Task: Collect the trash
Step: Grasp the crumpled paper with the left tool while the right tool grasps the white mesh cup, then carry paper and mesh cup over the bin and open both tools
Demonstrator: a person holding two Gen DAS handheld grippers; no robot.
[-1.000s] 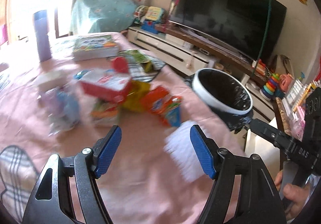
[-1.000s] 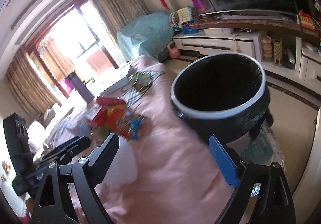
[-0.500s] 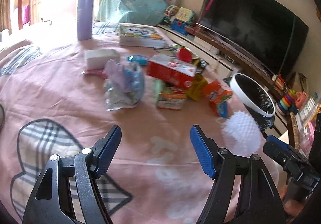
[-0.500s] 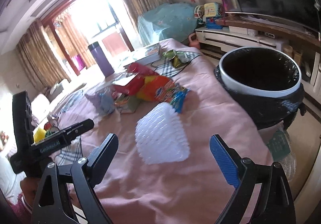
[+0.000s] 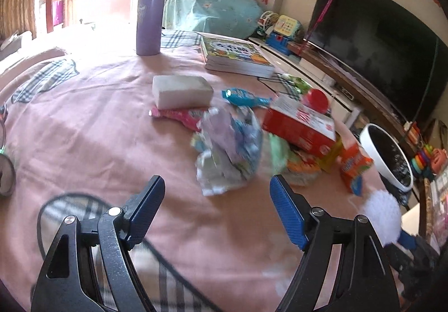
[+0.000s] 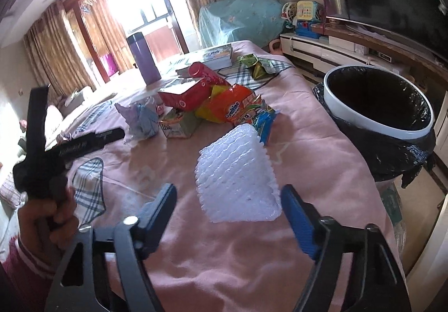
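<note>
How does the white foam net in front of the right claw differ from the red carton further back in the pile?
The white foam net is a soft, bumpy mesh sleeve with no print; the red carton is a flat-sided box with printed faces. The foam net lies alone on the pink cloth, directly ahead of the open right claw; the carton sits among other wrappers, resting partly on them. Both lie on the cloth, ungrasped, outside the bin.
</note>
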